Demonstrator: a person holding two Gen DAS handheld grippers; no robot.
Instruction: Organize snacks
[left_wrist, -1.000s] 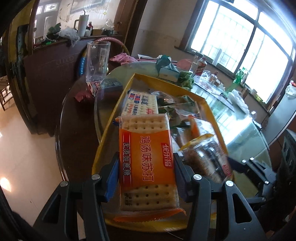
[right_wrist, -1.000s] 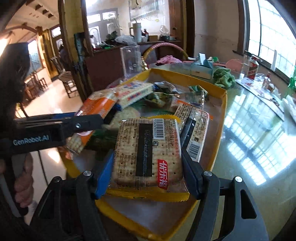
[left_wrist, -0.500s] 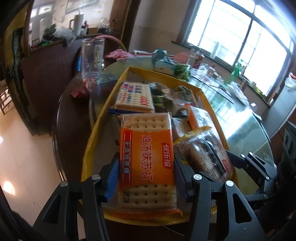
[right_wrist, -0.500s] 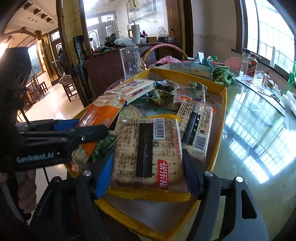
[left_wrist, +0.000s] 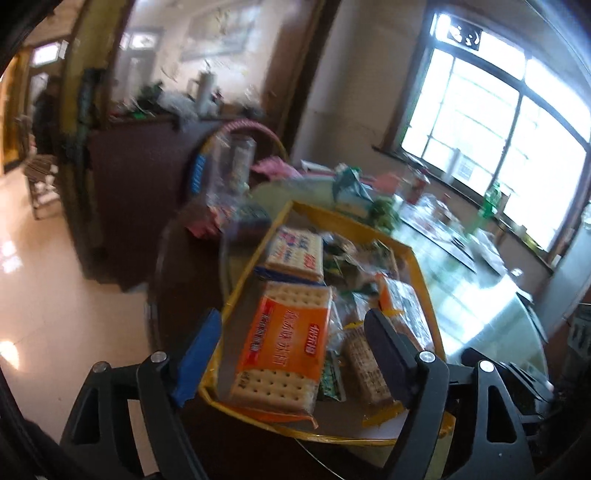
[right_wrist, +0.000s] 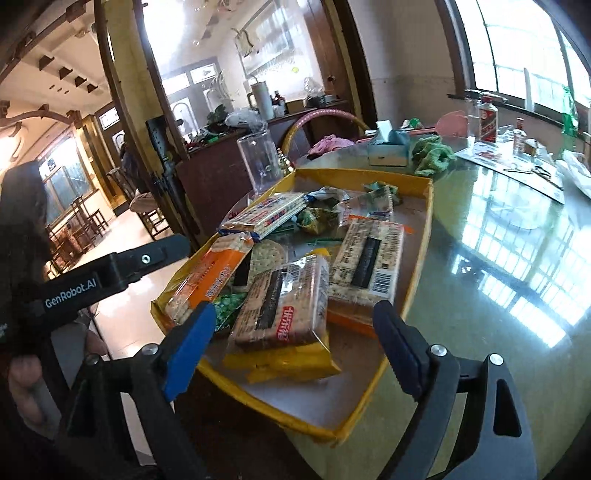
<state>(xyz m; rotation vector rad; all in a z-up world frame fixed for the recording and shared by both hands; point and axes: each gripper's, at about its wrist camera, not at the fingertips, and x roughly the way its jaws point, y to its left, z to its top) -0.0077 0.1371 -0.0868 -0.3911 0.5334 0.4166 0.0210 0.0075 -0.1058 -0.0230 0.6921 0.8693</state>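
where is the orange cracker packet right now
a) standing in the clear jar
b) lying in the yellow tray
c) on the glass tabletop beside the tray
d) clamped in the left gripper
b: the orange cracker packet lies flat in the yellow tray, and the opening left gripper has its pads clear of it.

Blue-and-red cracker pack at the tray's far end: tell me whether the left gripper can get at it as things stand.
Probably yes. The blue-and-red cracker pack lies on top, uncovered, beyond the orange cracker pack. The left gripper, jaws opening and empty, would only need to pass over the orange one inside the yellow tray.
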